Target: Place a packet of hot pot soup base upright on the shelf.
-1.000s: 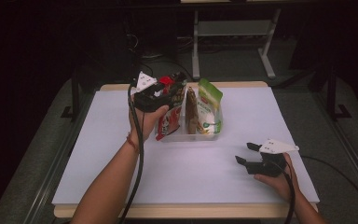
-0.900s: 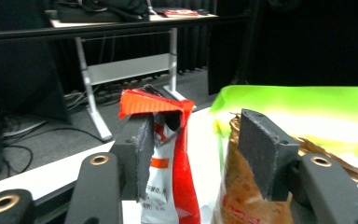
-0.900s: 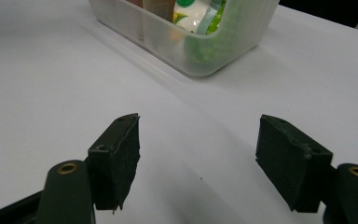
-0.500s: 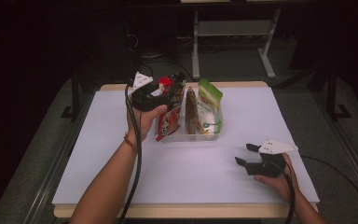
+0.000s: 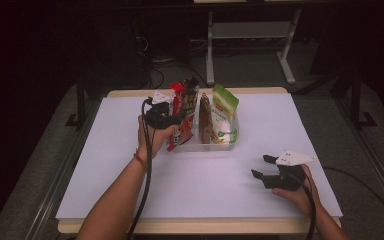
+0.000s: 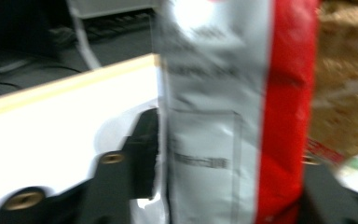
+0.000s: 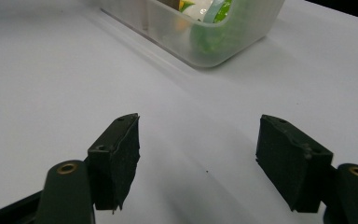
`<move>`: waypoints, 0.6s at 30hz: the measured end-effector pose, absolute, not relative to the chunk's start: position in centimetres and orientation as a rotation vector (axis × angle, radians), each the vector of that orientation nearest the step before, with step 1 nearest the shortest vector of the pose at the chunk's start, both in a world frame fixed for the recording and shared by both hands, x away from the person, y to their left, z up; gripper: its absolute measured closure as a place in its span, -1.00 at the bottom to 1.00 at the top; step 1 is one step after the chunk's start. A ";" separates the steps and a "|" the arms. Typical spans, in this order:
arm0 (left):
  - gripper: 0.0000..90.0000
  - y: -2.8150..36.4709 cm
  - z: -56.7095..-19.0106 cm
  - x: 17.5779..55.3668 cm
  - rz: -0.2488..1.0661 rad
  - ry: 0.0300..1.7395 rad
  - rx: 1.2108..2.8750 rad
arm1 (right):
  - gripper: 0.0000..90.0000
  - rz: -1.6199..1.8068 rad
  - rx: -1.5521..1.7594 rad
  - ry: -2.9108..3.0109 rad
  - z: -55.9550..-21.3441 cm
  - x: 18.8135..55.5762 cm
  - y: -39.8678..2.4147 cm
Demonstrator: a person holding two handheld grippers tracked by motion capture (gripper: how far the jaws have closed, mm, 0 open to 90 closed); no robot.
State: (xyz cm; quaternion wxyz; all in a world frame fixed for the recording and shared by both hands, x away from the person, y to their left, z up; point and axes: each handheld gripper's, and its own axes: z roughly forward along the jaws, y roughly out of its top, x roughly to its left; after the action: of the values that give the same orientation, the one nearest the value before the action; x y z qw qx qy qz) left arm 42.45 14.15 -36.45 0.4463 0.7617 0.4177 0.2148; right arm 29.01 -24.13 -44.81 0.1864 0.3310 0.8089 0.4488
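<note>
Left gripper clamped red-and-silver pouch at clear bin, frame centre. Right gripper spread wide, empty, over tabletop, lower right.

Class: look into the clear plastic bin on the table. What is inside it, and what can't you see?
The clear bin holds upright snack pouches: a green one and a brown one. The left gripper clamps a red-and-silver pouch at its left end. The pouches cover the bin's floor.
</note>
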 end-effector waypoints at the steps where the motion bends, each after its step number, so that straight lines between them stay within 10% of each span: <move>1: 0.40 13.9 -36.4 42.3 0.558 1.029 1.892 | -0.35 1.260 0.931 2.278 -44.8 29.0 -24.1; 18: 0.69 13.0 -36.8 41.7 0.748 0.948 1.638 | -0.36 1.266 0.918 2.293 -44.9 29.0 -24.0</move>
State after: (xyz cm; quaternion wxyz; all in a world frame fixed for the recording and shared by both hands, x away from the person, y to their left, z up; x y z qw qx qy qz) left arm 41.73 13.04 -36.79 0.5256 0.6847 0.3962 0.3129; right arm 28.97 -24.02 -44.93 0.1822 0.3251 0.8123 0.4487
